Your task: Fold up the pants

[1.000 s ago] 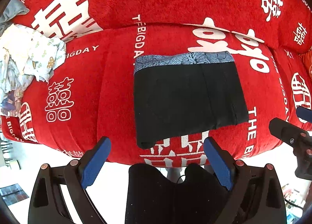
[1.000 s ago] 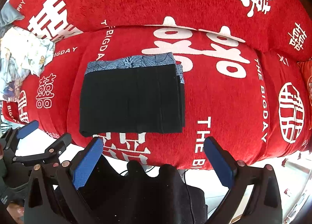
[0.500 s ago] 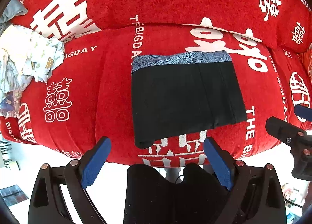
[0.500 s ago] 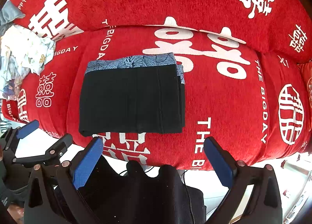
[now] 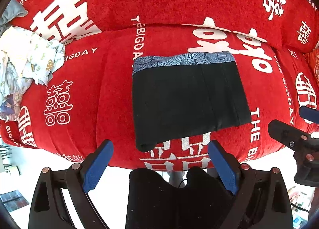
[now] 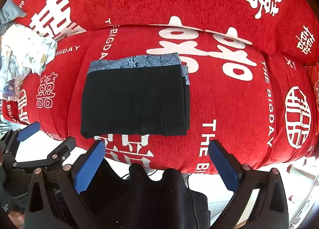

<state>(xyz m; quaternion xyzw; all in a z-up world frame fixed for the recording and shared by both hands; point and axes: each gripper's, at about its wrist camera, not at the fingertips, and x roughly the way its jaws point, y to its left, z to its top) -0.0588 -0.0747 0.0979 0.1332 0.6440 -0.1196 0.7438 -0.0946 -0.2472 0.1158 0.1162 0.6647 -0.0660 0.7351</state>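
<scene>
Though folded flat on the red sofa (image 5: 79,81), pants (image 5: 187,99) just beyond both empty, spread claws: left claw (image 5: 159,167), right claw (image 6: 157,167).

Red sofa cushion (image 5: 83,93) carries folded black pants (image 5: 189,101) — crumpled pale clothes (image 5: 26,63) at nine o'clock.

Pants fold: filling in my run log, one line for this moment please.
pants: folded, flat on red sofa | left hand-held gripper: open, empty | right hand-held gripper: open, empty
</scene>
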